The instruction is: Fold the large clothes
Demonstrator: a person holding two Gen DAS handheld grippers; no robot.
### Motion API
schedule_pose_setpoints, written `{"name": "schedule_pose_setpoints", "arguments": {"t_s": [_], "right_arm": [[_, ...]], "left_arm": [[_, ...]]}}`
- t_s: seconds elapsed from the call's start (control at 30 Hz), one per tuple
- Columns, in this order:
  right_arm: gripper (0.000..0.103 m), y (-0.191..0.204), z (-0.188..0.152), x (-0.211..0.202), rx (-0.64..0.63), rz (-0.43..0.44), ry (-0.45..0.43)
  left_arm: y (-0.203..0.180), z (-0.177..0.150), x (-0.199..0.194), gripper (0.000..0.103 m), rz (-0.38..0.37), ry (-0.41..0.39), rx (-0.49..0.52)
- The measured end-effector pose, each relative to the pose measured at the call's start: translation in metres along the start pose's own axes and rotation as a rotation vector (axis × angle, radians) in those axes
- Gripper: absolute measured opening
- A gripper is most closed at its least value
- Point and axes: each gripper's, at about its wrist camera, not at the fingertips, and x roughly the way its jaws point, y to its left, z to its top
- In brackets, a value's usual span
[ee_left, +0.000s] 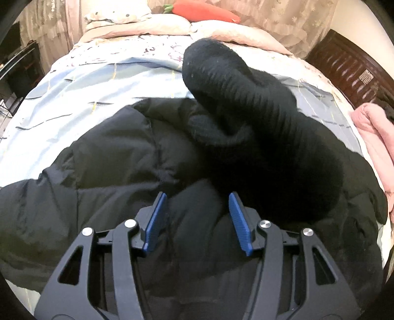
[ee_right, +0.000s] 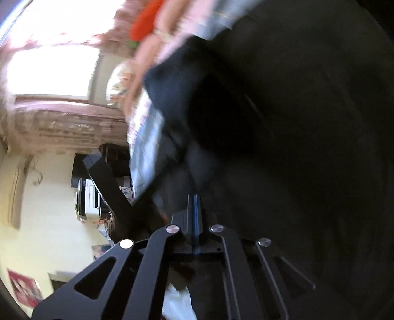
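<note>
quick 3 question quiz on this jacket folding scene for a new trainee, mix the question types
1. True or false: the left tongs are clamped on the black puffer jacket.
2. Multiple choice: the orange-red plush carrot lies A) at the far end of the bed by the pillows, B) on the jacket, C) between the left tongs' pads.
3. Fill in: the right tongs have their pads ____.

Key
1. False: the blue pads stand apart over the jacket with nothing pinched.
2. A.
3. Shut, pressed together; whether any fabric is caught there cannot be told from the blurred right wrist view.
</note>
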Motion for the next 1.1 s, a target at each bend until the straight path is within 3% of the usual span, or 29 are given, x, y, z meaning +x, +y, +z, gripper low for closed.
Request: {"name": "schedule_pose_setpoints", "arguments": {"t_s": [0.1, 0.13, 0.2, 0.23, 0.3, 0.37, 0.47, 0.53, 0.57, 0.6, 0.77, 0.87, 0.97, 1.1], "right_arm": [[0.007, -0.012, 0.001, -0.007, 0.032, -0.032, -0.035], [0.018, -0.004, 0.013, -0.011, 0.007, -0.065, -0.07], [0.102, 0.02, 0.051, -0.016, -0.069, -0.135, -0.153], [0.102, 0.035, 0.074, -0.019, -0.107, -0.098, -0.239], [0.102, 0.058, 0.109, -0.011, -0.155, -0.063, -0.275], [0.102, 0.079, 0.143, 0.011, -0.193, -0.035, -0.254], [0.1, 0.104, 0.192, 0.073, -0.272, -0.115, -0.166], [0.075, 0.11, 0.211, 0.107, -0.266, -0.129, -0.08], [0.048, 0.107, 0.217, 0.114, -0.246, -0.078, -0.048], [0.035, 0.102, 0.218, 0.114, -0.235, -0.044, -0.049], [0.017, 0.12, 0.186, 0.082, -0.348, -0.019, -0.192], [0.016, 0.116, 0.168, 0.064, -0.353, 0.011, -0.185], [0.016, 0.085, 0.125, 0.03, -0.254, 0.058, -0.167], [0.016, 0.025, 0.05, -0.005, -0.087, 0.048, -0.149]], "left_arm": [[0.0, -0.009, 0.001, 0.056, 0.005, 0.019, 0.007], [0.001, -0.011, 0.002, 0.058, -0.004, 0.021, 0.004], [0.003, -0.013, 0.002, 0.065, -0.007, 0.015, 0.005], [0.003, -0.014, 0.002, 0.066, -0.007, 0.011, 0.004], [0.006, -0.014, 0.005, 0.067, -0.013, 0.007, -0.012], [0.01, -0.013, 0.011, 0.067, -0.023, 0.016, -0.039], [0.012, -0.009, 0.02, 0.067, -0.031, 0.029, -0.05], [0.011, -0.005, 0.022, 0.067, -0.033, 0.024, -0.036], [0.011, -0.003, 0.023, 0.067, -0.035, 0.021, -0.03], [0.01, -0.002, 0.024, 0.067, -0.036, 0.021, -0.023], [0.01, -0.002, 0.027, 0.067, -0.034, 0.023, 0.001], [0.014, -0.004, 0.022, 0.067, -0.036, 0.021, -0.011], [0.02, -0.006, 0.012, 0.067, -0.036, 0.005, -0.032], [0.026, -0.01, -0.004, 0.067, -0.018, -0.026, -0.038]]}}
